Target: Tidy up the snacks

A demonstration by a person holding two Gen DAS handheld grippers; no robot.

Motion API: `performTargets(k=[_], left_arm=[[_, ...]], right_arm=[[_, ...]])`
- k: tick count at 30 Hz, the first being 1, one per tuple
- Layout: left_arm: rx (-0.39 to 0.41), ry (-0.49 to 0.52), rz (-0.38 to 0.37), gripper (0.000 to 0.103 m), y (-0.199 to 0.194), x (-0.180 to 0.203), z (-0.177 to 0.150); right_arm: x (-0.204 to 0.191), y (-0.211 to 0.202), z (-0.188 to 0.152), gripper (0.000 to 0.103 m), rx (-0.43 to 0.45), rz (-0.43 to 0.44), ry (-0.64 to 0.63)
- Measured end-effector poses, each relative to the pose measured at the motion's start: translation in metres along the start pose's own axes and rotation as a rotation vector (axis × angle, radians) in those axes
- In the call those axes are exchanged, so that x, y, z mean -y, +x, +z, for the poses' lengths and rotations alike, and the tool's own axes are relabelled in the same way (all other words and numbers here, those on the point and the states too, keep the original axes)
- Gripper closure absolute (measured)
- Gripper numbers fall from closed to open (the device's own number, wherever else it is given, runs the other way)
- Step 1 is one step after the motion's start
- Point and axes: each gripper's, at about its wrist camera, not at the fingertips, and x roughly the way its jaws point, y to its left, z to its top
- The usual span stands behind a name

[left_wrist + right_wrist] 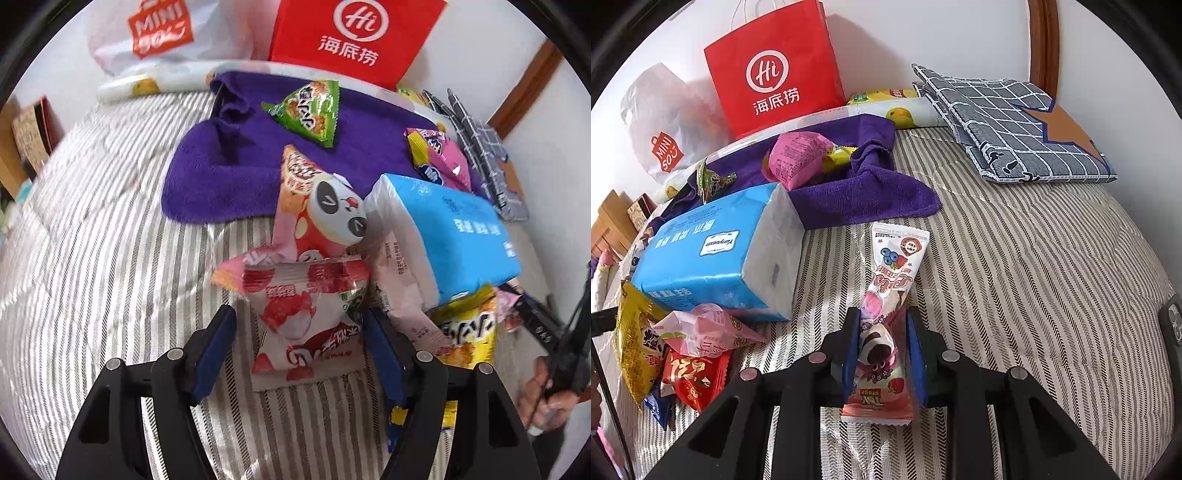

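Left gripper (299, 343), lower centre of its view: jaws stand wide around a red-and-white lychee snack packet (306, 325) on the striped bedspread (110, 258), right pad near its edge, left pad apart. Right gripper (882, 347), lower centre of its view: jaws narrow, clamped on a long pink-and-white snack packet (886, 295). Blue tissue pack (716, 254) and loose snacks lie at left, by the purple towel (864, 195).
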Motion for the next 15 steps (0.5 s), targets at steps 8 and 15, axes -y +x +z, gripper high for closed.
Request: performTargets(k=[8, 15], left_arm=[[0.030, 0.046, 0.005, 0.051, -0.008, 0.007, -0.010], [0.070, 0.010, 0.065, 0.049, -0.015, -0.011, -0.024]], right_arm=[[-0.001, 0.000, 0.000, 0.078, -0.001, -0.008, -0.008], [-0.004, 0.000, 0.000, 0.078, -0.003, -0.027, -0.025]])
